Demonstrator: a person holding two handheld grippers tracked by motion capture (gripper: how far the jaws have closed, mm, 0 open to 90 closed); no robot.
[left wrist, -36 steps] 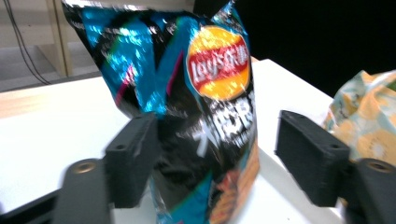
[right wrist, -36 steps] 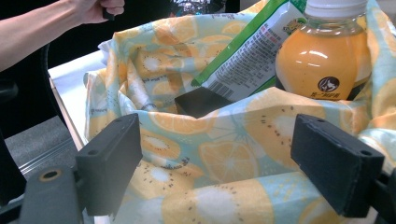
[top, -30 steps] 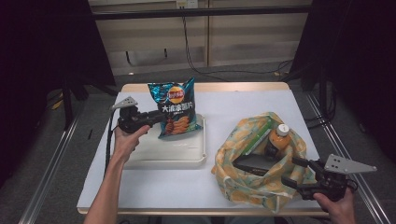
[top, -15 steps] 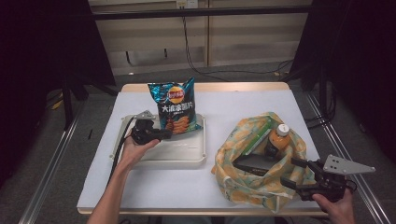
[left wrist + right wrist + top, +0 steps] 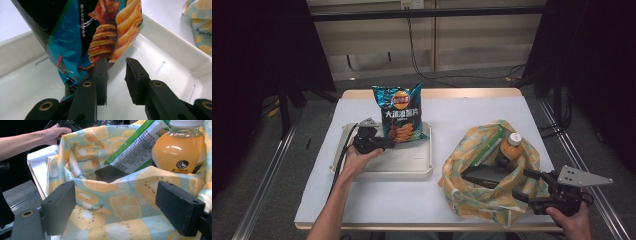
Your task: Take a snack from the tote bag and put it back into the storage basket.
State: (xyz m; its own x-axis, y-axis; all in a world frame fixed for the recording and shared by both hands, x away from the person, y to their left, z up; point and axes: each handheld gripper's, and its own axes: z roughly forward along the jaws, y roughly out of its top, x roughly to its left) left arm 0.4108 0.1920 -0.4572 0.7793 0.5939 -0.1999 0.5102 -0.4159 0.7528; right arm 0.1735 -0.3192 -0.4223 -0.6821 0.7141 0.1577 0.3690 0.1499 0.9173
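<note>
White-covered rectangular table [image 5: 447, 120], everything laid out on it. Right half: soft fabric bag with yellow citrus print [image 5: 472, 200], mouth slumped open. Left half: shallow white plastic tray [image 5: 407, 170]. Blue foil chip bag [image 5: 401, 115] stood upright, bottom edge in the tray's far part, top leaning past the far rim. Inside the fabric bag: green-edged snack packet [image 5: 486, 147], flat black box [image 5: 484, 175], orange juice bottle with white cap [image 5: 509, 147], upright. Left gripper [image 5: 387, 144] sat low in the tray at the chip bag's bottom corner; jaws slightly apart, just been opening, nothing between the pads. Right gripper [image 5: 526, 185] held at the fabric bag's near-right side, jaws wide apart, not clamped on the cloth.
</note>
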